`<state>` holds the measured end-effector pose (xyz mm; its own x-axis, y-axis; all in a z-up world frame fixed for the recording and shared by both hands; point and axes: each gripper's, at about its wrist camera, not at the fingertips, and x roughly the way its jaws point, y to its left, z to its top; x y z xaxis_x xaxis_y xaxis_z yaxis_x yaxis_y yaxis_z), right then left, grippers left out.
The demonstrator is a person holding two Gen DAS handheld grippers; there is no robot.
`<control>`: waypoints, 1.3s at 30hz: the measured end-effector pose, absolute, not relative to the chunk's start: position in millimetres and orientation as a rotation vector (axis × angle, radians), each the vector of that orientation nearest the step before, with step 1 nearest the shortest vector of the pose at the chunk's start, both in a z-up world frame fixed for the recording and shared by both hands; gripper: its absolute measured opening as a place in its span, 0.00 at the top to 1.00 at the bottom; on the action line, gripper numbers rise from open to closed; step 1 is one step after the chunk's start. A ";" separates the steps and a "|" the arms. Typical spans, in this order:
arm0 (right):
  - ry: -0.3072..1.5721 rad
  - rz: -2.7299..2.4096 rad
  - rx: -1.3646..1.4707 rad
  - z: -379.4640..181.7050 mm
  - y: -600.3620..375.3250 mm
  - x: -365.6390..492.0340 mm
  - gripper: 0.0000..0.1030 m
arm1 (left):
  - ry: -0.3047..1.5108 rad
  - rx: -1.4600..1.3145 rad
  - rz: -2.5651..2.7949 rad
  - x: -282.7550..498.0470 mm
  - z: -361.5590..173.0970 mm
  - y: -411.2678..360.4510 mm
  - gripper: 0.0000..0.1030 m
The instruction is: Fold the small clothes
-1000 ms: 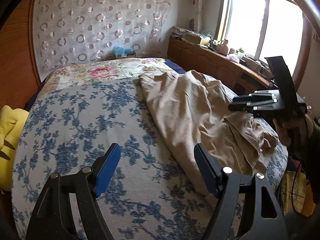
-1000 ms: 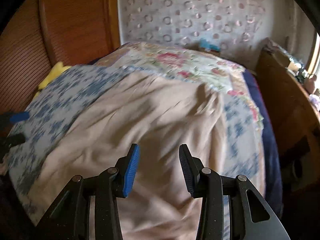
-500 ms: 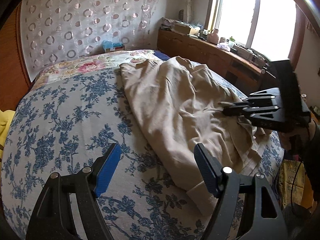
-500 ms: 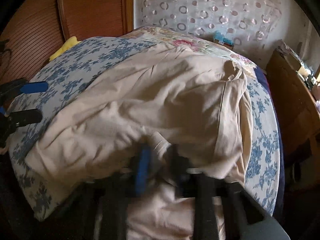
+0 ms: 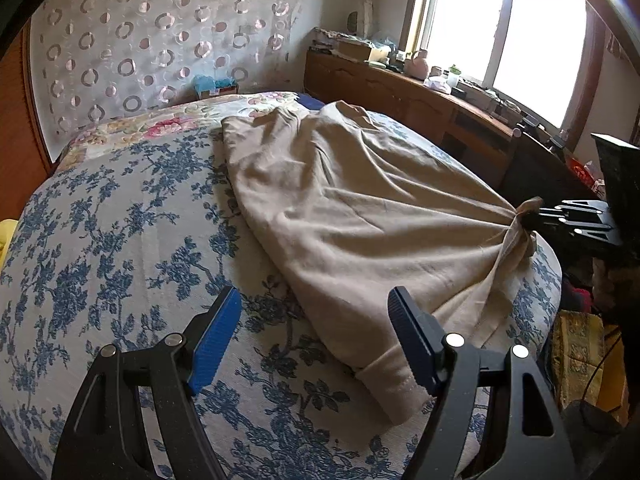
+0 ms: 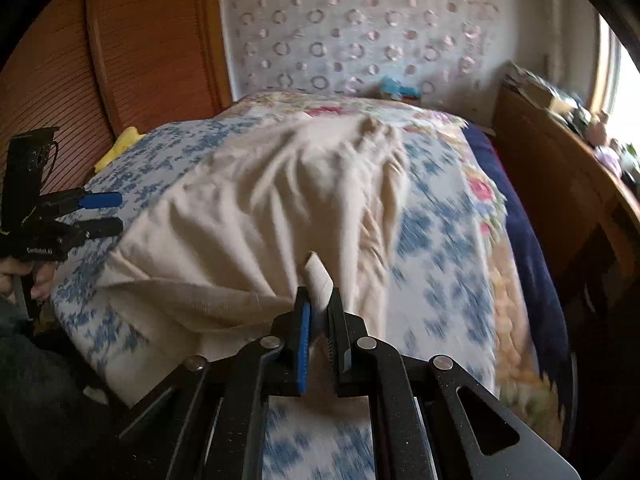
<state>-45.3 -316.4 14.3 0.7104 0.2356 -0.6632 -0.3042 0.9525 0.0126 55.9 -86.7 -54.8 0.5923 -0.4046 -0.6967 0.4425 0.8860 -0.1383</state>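
A beige garment (image 5: 360, 208) lies spread over the blue-flowered bed cover (image 5: 120, 220). My right gripper (image 6: 318, 308) is shut on a bunched edge of the garment (image 6: 260, 208), and a white label (image 6: 318, 278) sticks up between its pads. In the left wrist view the right gripper (image 5: 536, 216) sits at the bed's right edge, with the cloth drawn into taut folds toward it. My left gripper (image 5: 316, 332) stands open above the cover, nothing between its blue pads, and its right finger is beside the garment's hemmed corner (image 5: 400, 388). The left gripper (image 6: 100, 212) also shows at the far left.
A wooden sideboard (image 5: 420, 96) loaded with small items runs under the window on the right. A flowered quilt (image 5: 160, 120) and a blue box (image 5: 214, 86) lie at the head. A yellow soft thing (image 6: 120, 146) sits by the wooden wall panel (image 6: 60, 60).
My right gripper closed on the garment's edge and drew it back toward the bed's edge, stretching the cloth flat. The left gripper stayed open and shifted slightly.
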 end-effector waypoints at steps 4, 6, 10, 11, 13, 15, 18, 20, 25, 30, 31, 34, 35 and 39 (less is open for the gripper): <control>0.712 0.271 -0.095 20.2 -317.2 -54.5 0.72 | 0.808 0.058 -0.499 55.0 -57.3 -92.1 0.26; 0.687 0.284 -0.076 27.3 -315.3 -57.6 0.70 | 0.811 0.066 -0.501 53.8 -58.3 -94.0 0.26; 0.618 0.303 -0.052 40.6 -313.4 -63.5 0.64 | 0.821 0.070 -0.505 50.4 -61.2 -96.0 0.26; 0.608 0.300 -0.048 42.4 -312.8 -63.4 0.62 | 0.824 0.070 -0.507 50.1 -62.4 -96.7 0.26; 0.617 0.274 -0.054 39.9 -312.0 -57.9 0.61 | 0.831 0.071 -0.509 48.3 -64.3 -97.4 0.26; 0.649 0.245 -0.057 30.1 -313.3 -50.9 0.61 | 0.835 0.076 -0.512 46.7 -65.2 -97.8 0.26; 0.706 0.232 -0.061 13.7 -314.0 -43.4 0.61 | 0.840 0.080 -0.510 44.8 -66.3 -98.1 0.26; 0.735 0.231 -0.054 4.8 -316.4 -41.6 0.61 | 0.843 0.079 -0.511 44.8 -66.9 -98.0 0.26; 0.786 0.218 -0.051 -6.0 -323.0 -47.1 0.61 | 0.852 0.081 -0.510 44.5 -69.7 -98.9 0.26; 0.806 0.216 -0.033 -6.5 -328.5 -52.5 0.61 | 0.858 0.084 -0.511 44.8 -70.2 -99.2 0.26; 0.809 0.218 -0.030 -5.8 -327.8 -52.1 0.61 | 0.858 0.086 -0.514 44.5 -70.3 -99.3 0.26; 0.815 0.222 -0.037 -8.8 -319.9 -45.5 0.59 | 0.858 0.091 -0.529 42.6 -69.9 -99.8 0.35; 0.813 0.224 -0.041 -11.8 -320.4 -41.8 0.58 | 0.861 0.092 -0.533 42.4 -69.9 -100.4 0.38; 0.825 0.231 -0.078 -14.1 -316.1 -41.6 0.57 | 0.878 0.083 -0.557 38.4 -71.8 -100.0 0.53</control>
